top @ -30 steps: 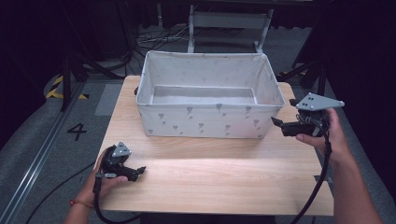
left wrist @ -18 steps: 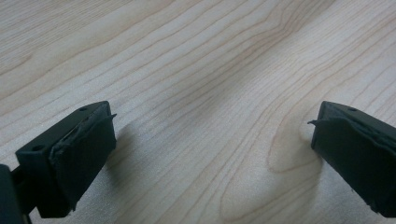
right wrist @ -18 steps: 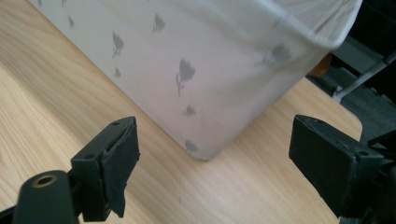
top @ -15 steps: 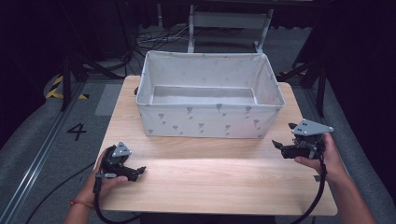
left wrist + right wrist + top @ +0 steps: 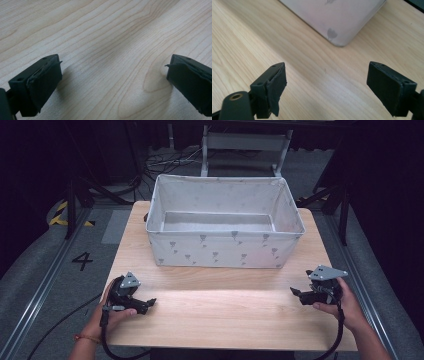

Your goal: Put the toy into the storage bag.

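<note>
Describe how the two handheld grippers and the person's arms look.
Both the left gripper and the right gripper are black with blocky, padded jaws. Each carries a grey three-cornered plate and trails a black cable. The forearms are bare, with a thin band on the left wrist.

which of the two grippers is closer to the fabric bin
The right gripper: it sits just off the front right corner of the fabric bin, which shows in its own view. The left gripper lies farther back, over bare table.

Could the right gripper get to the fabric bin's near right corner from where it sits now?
Probably yes. The right gripper is open and empty, and only bare table lies between its jaws and the bin corner ahead.
</note>
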`<action>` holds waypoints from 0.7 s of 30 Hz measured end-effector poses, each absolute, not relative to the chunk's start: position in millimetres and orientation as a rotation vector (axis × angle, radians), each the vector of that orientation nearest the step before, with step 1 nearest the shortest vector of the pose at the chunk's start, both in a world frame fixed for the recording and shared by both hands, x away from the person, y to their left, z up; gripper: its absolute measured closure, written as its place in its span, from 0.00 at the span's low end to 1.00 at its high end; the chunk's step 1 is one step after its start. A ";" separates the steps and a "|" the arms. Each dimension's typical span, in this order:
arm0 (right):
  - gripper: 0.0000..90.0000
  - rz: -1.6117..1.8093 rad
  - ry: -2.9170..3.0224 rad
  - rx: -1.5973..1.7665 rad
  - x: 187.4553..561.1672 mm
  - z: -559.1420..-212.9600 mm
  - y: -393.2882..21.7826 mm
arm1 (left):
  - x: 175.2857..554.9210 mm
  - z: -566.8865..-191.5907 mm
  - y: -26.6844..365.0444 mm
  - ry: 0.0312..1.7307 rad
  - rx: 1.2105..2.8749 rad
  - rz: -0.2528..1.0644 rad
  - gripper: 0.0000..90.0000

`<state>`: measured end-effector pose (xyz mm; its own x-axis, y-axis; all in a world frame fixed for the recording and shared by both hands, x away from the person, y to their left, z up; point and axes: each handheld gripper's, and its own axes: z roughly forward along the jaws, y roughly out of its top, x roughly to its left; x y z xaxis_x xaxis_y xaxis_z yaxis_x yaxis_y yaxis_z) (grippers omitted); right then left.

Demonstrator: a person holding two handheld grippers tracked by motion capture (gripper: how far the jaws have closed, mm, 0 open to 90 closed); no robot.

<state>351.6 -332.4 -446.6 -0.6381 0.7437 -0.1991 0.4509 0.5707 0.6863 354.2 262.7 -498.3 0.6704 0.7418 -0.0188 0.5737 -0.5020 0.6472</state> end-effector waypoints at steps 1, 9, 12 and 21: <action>0.19 0.837 2.333 0.965 350.4 -448.8 -333.2 | 354.2 -498.2 262.8 1.010 2.253 0.347 0.00; 0.21 0.871 2.336 1.005 339.2 -469.0 -341.4 | 354.1 -498.3 262.5 1.014 2.252 0.349 0.00; 0.22 0.918 2.353 1.043 333.5 -481.0 -348.2 | 354.0 -498.3 262.3 1.015 2.250 0.348 0.00; 0.22 0.963 2.326 1.109 318.9 -497.8 -364.0 | 354.1 -498.3 262.4 1.014 2.251 0.348 0.00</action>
